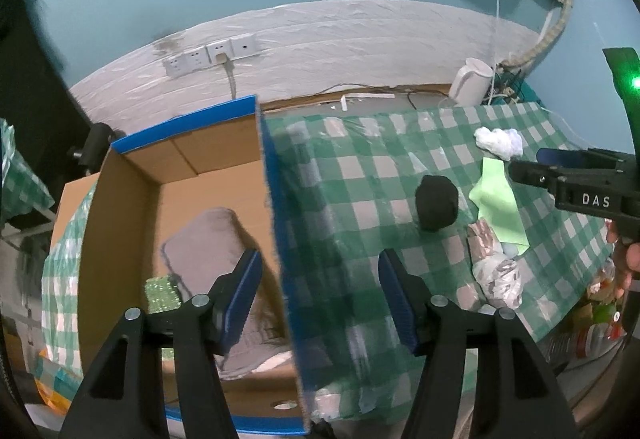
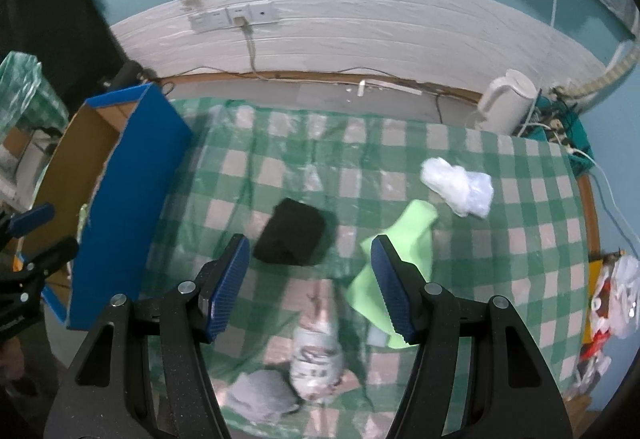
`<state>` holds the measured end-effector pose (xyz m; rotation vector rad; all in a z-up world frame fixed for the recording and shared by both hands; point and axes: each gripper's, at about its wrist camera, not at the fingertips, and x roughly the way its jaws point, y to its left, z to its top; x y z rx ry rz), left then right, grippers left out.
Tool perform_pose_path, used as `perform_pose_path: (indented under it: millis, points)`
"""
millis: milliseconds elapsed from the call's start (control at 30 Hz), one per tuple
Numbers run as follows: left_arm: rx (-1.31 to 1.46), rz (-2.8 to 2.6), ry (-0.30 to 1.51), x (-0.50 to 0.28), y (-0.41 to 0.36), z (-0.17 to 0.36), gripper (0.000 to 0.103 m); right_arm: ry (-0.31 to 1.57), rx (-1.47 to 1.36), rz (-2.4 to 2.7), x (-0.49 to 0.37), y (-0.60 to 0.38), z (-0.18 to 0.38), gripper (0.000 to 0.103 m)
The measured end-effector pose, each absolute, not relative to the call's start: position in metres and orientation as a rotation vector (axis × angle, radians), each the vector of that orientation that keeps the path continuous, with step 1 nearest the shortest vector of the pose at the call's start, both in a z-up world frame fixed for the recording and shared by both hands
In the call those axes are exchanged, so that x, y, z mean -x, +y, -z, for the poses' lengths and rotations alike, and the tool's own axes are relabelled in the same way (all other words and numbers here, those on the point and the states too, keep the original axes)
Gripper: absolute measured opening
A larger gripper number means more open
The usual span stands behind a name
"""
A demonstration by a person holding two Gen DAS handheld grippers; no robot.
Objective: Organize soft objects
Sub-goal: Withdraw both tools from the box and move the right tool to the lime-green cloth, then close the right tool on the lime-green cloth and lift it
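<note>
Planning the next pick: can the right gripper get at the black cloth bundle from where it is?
Probably yes: the right gripper is open and empty, and the black bundle lies bare on the tablecloth just ahead.

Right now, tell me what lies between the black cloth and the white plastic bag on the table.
The light green cloth lies between the black cloth and the white plastic bag, apart from the black one; the right wrist view shows it best.

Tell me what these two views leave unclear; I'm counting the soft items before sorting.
- Grey cloth in the cardboard box: left wrist view, near end hidden by the left hand-held gripper.
- Grey bundle: right wrist view, blurred, beside the right hand-held gripper.
- Printed wrapped roll: lettering too blurred to read.
</note>
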<state>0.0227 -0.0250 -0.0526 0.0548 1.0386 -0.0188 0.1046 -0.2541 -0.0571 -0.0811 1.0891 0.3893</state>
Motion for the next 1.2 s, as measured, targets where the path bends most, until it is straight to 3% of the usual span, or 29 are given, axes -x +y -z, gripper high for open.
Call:
perform_pose_path:
  millis: [367,1000,1200]
  points:
    - [-0.098,0.052,1.083,-0.037,-0.060,0.067,0.062,1.104,0.047,-0.333,-0.115,-0.296,0.074,0.064]
    - [-0.130,0.085,1.238,-0.058,-0.086,0.124,0.062,1.261,-0.012,-0.270,-0.156,-0.328,0.164,0.067]
    - [-0.161,0.109,1.235,-0.055,-0.095,0.124,0.062,1.302,0.006,-0.290,-0.155,-0.325,0.179,0.038]
